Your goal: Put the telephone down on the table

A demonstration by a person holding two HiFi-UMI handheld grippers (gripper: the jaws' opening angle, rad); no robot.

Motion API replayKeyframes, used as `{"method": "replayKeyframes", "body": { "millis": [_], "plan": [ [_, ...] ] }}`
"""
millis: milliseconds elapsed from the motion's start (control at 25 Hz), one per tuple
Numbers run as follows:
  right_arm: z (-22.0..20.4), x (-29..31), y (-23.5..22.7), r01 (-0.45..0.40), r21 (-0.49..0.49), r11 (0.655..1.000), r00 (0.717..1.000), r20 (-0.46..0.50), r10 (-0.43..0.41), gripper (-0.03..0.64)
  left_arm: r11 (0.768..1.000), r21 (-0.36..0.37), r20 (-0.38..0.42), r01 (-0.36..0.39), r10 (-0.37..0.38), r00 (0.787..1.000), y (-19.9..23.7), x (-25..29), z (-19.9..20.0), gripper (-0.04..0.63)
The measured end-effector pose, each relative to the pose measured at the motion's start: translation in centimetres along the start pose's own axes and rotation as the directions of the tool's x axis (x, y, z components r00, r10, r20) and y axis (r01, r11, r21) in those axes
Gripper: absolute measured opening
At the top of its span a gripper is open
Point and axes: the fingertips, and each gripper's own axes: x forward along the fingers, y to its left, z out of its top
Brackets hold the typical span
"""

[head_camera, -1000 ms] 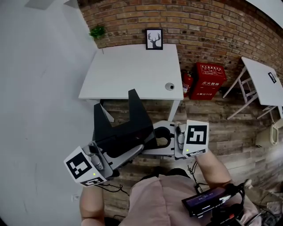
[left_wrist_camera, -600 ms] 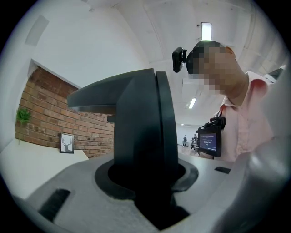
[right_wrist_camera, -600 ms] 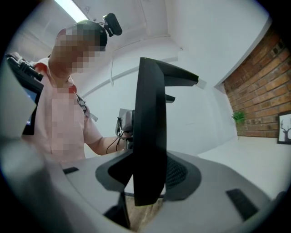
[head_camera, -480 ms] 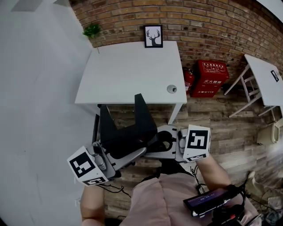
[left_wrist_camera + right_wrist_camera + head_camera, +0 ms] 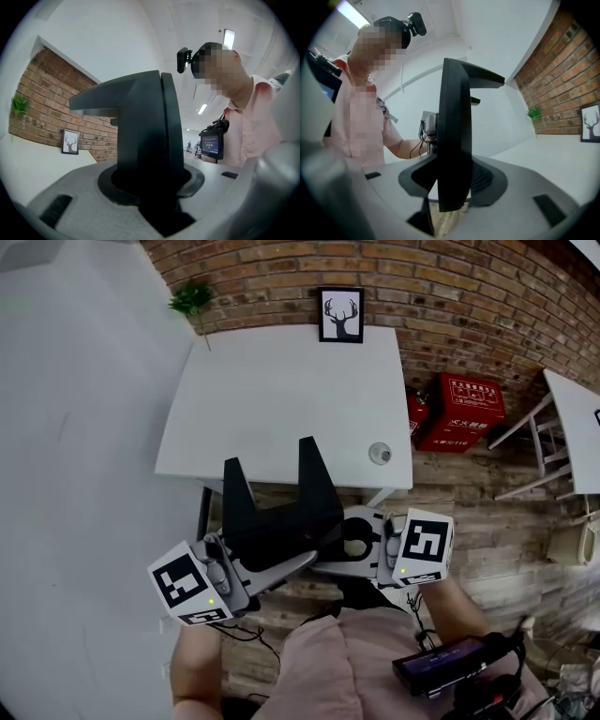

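Observation:
The black telephone [image 5: 277, 517], an angular body with two upright prongs, hangs in the air just in front of the white table's [image 5: 281, 390] near edge. My left gripper [image 5: 291, 563] is shut on its lower left side. My right gripper [image 5: 328, 547] is shut on its right side. In the left gripper view the dark telephone [image 5: 150, 140] fills the gap between the jaws of my left gripper [image 5: 154, 206]. In the right gripper view a thin black edge of the telephone [image 5: 454, 136] stands clamped in my right gripper [image 5: 445, 206].
On the table stand a framed deer picture [image 5: 340, 315] at the back, a small green plant [image 5: 192, 298] at the back left corner and a small round object [image 5: 380, 453] near the front right. Red fire-extinguisher boxes [image 5: 464, 409] sit on the wooden floor to the right, with another white table [image 5: 572, 427] beyond.
Both grippers have carried the telephone forward towards the white table and a little lower. The table's near edge now lies right behind the telephone. The grips have not changed.

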Motion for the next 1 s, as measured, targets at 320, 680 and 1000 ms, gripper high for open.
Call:
{"method": "replayKeyframes", "body": {
  "millis": [320,680,1000],
  "plan": [
    [0.8,-1.7,-8.1,0.015,0.005,1.000,1.000,-0.002,-0.015,0.176,0.999,-0.049,-0.013,0.009,-0.010,1.000,7.5,3.4,0.8,0.164],
    [3.3,-5.8,-13.6,0.068,-0.020,0.998,0.998,0.009,-0.067,0.178,0.998,-0.038,-0.005,0.051,-0.051,0.999,11.7,8.6,3.2,0.166],
    [5.4,-7.5,-17.2,0.119,-0.049,0.992,0.993,0.027,-0.118,0.178,0.995,-0.005,-0.014,0.102,-0.102,0.995,14.6,11.2,5.2,0.166]
  ]
}}
